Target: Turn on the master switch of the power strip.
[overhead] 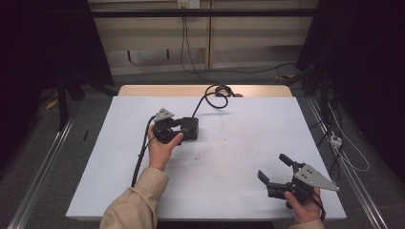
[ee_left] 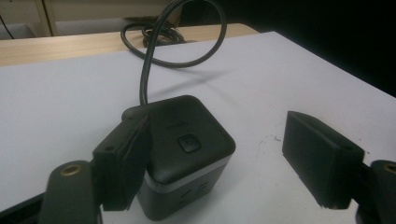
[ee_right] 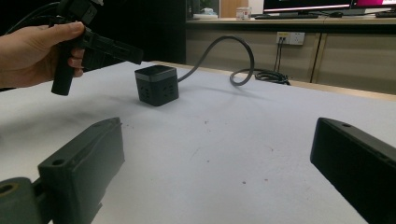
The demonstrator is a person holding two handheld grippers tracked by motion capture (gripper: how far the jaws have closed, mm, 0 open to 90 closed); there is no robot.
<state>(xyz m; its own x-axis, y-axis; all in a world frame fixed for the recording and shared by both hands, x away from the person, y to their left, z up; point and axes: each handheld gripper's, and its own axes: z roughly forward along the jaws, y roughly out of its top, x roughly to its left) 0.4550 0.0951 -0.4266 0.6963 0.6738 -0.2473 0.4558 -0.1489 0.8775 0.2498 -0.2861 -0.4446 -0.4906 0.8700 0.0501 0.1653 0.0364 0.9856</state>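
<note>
Behind the left gripper (overhead: pixel 179 131), open, black socket cube (overhead: pixel 190 128) half hidden, right gripper (overhead: pixel 273 171) open.

Cube socket (ee_left: pixel 180 154) black, pale grey band, what looks like dark grey below; cable (ee_left: pixel 154 56) black. Table cover (overhead: pixel 239 143) white, edge strip (overhead: pixel 200 90) light wood.

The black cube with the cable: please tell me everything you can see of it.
The black cube looks like a plastic socket block: rounded dark top with one small square button, a pale band beneath, slots in its sides. It stands upright on the white table. A thick black cable leaves it and coils behind. The open left gripper straddles it; one jaw lies against its side.
</note>
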